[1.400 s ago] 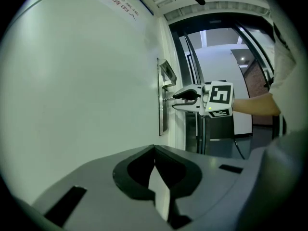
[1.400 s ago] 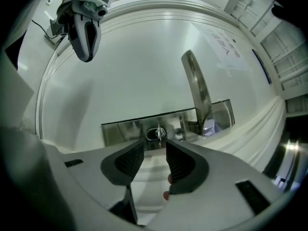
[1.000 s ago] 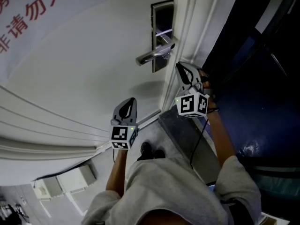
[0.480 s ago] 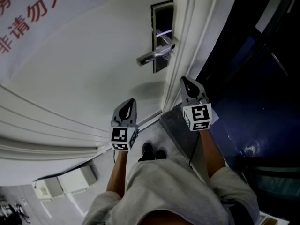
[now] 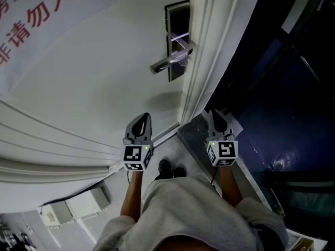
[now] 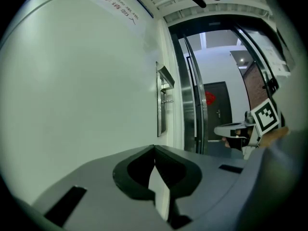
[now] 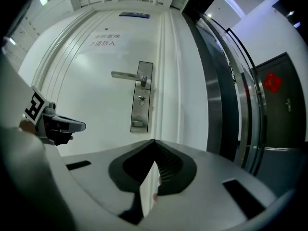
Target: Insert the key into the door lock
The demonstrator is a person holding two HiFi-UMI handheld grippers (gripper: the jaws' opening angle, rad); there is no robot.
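White door (image 5: 94,88) w/ lock plate (image 5: 178,20), lever handle (image 5: 165,64), red-lettered notice (image 5: 47,20).

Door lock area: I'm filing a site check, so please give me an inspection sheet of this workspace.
Surface: white door, bare around the lock.
Job's things: lock plate with lever handle; key not made out.
Clutter: pale box near the floor.
Grippers: left gripper and right gripper both shut, nothing between the jaws, off the door.
Cables: what looks like a thin lead below the right gripper.
Surroundings: red-lettered sign on the door; framed glazing beside it; far door with red ornament.
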